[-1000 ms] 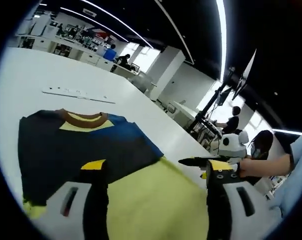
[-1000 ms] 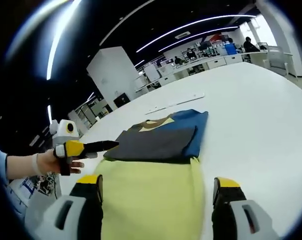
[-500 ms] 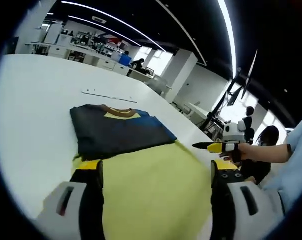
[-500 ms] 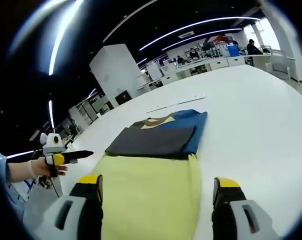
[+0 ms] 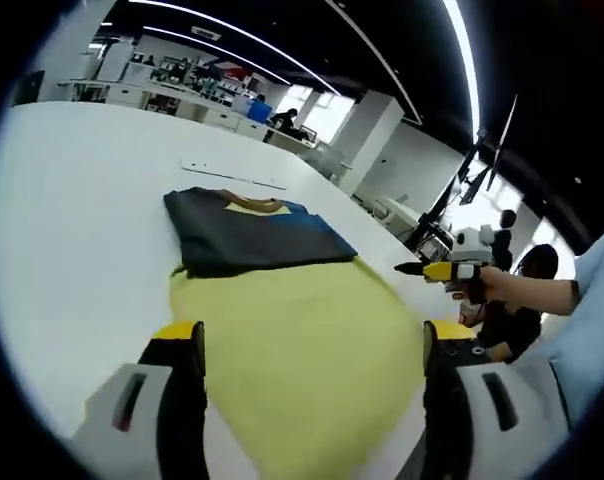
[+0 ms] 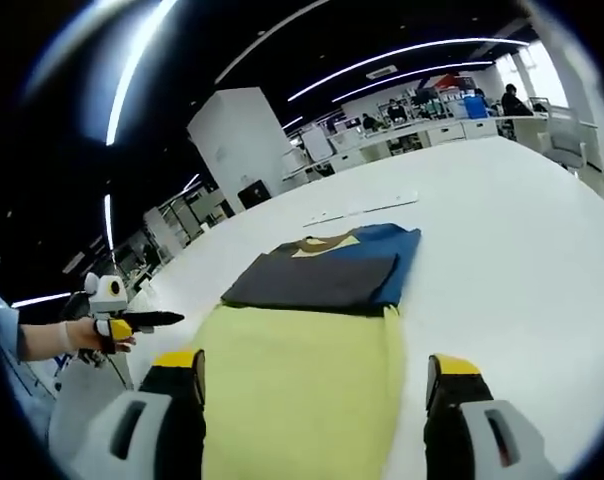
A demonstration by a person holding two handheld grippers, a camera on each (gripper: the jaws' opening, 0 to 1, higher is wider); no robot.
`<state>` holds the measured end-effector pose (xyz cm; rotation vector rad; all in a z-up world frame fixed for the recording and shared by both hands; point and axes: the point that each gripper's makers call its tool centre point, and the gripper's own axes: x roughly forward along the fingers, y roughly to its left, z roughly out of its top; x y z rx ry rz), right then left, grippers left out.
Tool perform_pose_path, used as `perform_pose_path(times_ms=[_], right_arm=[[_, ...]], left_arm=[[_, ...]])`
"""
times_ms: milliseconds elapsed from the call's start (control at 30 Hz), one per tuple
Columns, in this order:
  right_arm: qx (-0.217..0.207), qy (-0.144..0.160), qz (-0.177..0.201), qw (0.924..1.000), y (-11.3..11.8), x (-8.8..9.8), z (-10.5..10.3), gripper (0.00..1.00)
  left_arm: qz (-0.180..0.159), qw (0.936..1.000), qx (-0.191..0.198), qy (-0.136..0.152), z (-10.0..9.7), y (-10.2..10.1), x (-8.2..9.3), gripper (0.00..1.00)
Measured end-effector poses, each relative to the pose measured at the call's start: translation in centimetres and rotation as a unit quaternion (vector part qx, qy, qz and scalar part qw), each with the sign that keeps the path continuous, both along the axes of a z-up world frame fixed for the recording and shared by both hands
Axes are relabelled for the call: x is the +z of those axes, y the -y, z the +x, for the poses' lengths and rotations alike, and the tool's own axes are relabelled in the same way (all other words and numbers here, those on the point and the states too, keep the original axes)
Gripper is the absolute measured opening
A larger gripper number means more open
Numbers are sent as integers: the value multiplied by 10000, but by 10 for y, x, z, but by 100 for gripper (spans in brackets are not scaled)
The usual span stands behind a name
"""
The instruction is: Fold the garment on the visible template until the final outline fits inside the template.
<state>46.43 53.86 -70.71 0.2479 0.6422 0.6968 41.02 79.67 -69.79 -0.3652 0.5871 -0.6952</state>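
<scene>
The garment (image 5: 254,232) is folded into a dark grey and blue rectangle with a brown collar, flat on the white table (image 5: 72,200). It lies at the far edge of the yellow template sheet (image 5: 302,345), which stretches toward me. My left gripper (image 5: 312,335) hovers open over the sheet's near part, nothing between its jaws. My right gripper (image 6: 315,365) is open too, above the template (image 6: 302,370), with the garment (image 6: 322,272) beyond it. A hand holds each gripper off to the side: the right gripper (image 5: 407,268), the left gripper (image 6: 172,319).
A thin white strip (image 5: 232,178) lies on the table beyond the garment, also the strip (image 6: 362,209). A seated person (image 5: 512,320) is past the table's right edge. Desks and people fill the far background.
Both cameras have drawn back a little and the left one has swung, so the garment sits more central. The left gripper has moved further off to the side. The garment has not moved.
</scene>
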Motion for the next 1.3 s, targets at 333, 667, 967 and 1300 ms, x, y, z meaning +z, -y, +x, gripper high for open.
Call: perform_pose_path(times_ms=[333,667,967,1300], right_arm=[[-43,-147,-121,9998,23,-11,-23,91],[278,-216,-338,9988,28,-17,-39,91],[1154,-406,-1018,9873,42,-33,-78,82],[1506,-522,-1521,9754,57,-48,-101,67]], left_arm=[[305,9986,-191,-396,-42,-9,-23,83],[646,9937,-614,-681,-66,-15,-35,80],[682,9879,-885,-1073,-90,-22,-41,72],[627,9846,-944,-1333,-102,-23,-47,53]])
